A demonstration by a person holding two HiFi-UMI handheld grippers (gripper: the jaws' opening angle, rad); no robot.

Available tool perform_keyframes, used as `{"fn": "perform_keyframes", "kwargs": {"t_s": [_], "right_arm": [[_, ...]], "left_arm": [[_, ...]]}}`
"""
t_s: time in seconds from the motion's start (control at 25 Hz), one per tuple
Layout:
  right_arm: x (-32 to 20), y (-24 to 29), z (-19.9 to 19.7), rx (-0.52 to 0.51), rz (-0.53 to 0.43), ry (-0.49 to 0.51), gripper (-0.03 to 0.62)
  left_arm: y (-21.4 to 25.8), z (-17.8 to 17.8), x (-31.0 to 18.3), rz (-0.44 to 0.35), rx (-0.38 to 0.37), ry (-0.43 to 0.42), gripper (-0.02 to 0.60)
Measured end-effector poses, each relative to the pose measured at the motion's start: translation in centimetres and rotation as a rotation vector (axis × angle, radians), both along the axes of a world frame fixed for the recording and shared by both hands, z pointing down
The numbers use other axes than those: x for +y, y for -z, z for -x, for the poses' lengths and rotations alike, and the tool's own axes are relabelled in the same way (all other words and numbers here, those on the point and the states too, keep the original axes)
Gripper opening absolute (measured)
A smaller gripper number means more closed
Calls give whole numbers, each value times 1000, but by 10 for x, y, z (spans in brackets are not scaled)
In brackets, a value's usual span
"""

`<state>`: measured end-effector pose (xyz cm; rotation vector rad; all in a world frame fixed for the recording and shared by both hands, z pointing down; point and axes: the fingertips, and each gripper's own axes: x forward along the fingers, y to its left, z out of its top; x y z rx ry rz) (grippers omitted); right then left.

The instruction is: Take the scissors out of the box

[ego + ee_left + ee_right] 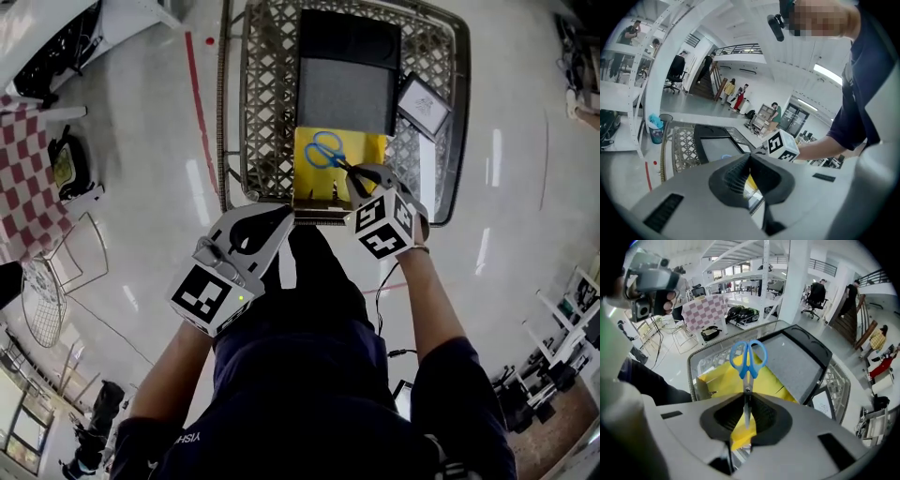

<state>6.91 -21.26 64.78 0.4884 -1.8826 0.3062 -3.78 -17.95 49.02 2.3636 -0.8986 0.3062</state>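
Observation:
Scissors with blue handles hang just above an open yellow box on a metal lattice table. My right gripper is shut on their blades, handles pointing away from me. In the right gripper view the scissors stand straight up out of the right gripper, with the yellow box below. My left gripper is at the box's near edge, its tips together. In its own view the left gripper has nothing visible between the tips, and yellow shows below them.
A black case with a grey foam inlay lies behind the box, and a small framed card lies to its right. A checkered cloth and a wire chair stand at the left. Shiny floor surrounds the table.

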Motion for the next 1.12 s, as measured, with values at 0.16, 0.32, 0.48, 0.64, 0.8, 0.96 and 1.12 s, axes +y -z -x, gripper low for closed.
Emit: {"fn": "perform_keyframes", "kwargs": {"t_s": [0.16, 0.32, 0.48, 0.64, 0.8, 0.96, 1.12], "right_arm": [[-10, 33, 0, -61, -72, -35, 67], [-16, 72, -2, -118, -137, -65, 67], [-19, 112, -2, -176, -208, -96, 67], [-19, 148, -3, -225, -278, -122, 67], [-14, 175, -2, -254, -328, -135, 67], [-7, 194, 1, -267, -364, -151, 67], [-2, 210, 4, -296, -388, -180, 67]], "left_arm": [[16, 0, -7, -49, -23, -3, 25], [34, -1, -11, -87, -44, -5, 25], [54, 0, -14, -127, -58, -3, 25], [73, -1, -17, -171, -65, -9, 25], [91, -3, -17, -205, -71, -25, 25], [105, -5, -14, -235, -71, -45, 25], [117, -3, -12, -263, -70, -60, 25]]}}
